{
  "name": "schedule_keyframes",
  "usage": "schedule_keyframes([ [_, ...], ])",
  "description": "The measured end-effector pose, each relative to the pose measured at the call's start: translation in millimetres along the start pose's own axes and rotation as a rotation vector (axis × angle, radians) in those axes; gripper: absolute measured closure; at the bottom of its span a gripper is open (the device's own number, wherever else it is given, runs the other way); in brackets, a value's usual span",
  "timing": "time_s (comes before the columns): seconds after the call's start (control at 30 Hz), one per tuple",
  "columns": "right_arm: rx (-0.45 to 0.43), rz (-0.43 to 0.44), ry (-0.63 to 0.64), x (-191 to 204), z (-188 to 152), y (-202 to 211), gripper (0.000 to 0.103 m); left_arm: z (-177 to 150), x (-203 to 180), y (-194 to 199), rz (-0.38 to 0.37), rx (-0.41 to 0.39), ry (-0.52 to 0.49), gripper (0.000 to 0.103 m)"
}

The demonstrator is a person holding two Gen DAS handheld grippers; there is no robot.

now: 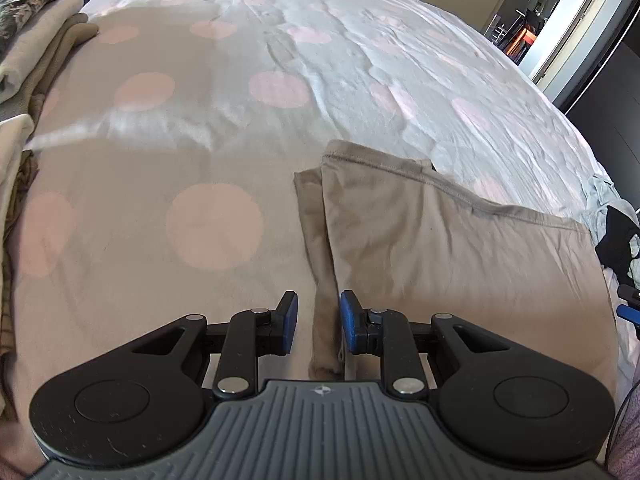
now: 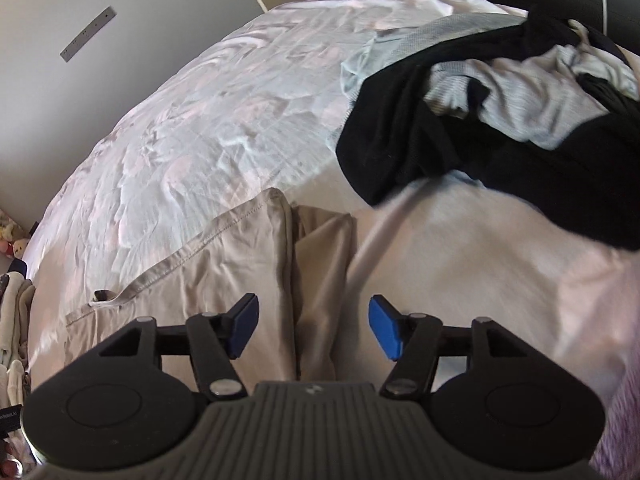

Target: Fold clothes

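A beige garment [image 1: 440,248] lies partly folded on the bed; it also shows in the right wrist view [image 2: 224,264]. My left gripper [image 1: 319,322] is open, its blue pads on either side of the garment's left folded edge, not closed on it. My right gripper [image 2: 312,326] is open wider, its pads astride the garment's right folded edge [image 2: 320,264]. Neither gripper holds anything.
The bed sheet [image 1: 224,128] is pale with pink dots. A stack of folded clothes [image 1: 36,36] sits at the far left. A heap of black and light grey clothes [image 2: 500,120] lies at the right. A doorway [image 1: 532,20] is at the back right.
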State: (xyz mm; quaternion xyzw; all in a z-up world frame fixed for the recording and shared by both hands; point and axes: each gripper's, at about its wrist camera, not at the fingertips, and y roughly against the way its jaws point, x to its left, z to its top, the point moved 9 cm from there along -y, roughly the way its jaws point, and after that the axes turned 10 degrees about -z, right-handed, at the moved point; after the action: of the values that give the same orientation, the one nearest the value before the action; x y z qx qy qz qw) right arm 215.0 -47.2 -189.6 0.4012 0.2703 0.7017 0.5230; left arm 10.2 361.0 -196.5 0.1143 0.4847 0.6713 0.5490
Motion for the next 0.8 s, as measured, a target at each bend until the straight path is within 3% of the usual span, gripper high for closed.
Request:
schedule_keyframes([
  [0.27, 0.053, 0.01, 0.008, 6.9, 3.6, -37.1, 0.04, 6.8, 7.2, -19.5, -0.021, 0.001, 0.001, 0.081],
  [0.4, 0.034, -0.032, 0.049, 10.5, 2.4, -40.6, 0.063, 7.1, 10.8, -22.3, -0.04, -0.017, -0.001, 0.081],
  [0.5, 0.029, -0.017, 0.074, 18.9, -0.2, -38.8, 0.093, 6.8, 11.5, -22.2, -0.051, -0.031, -0.011, 0.081],
  [0.63, -0.02, -0.059, 0.123, 31.9, 0.2, -28.7, 0.096, 6.3, 10.7, -19.8, -0.059, -0.048, -0.032, 0.08],
  [0.8, -0.048, -0.018, 0.108, 55.6, 9.3, -3.3, 0.096, 6.9, 13.1, -14.4, -0.066, -0.069, -0.036, 0.08],
])
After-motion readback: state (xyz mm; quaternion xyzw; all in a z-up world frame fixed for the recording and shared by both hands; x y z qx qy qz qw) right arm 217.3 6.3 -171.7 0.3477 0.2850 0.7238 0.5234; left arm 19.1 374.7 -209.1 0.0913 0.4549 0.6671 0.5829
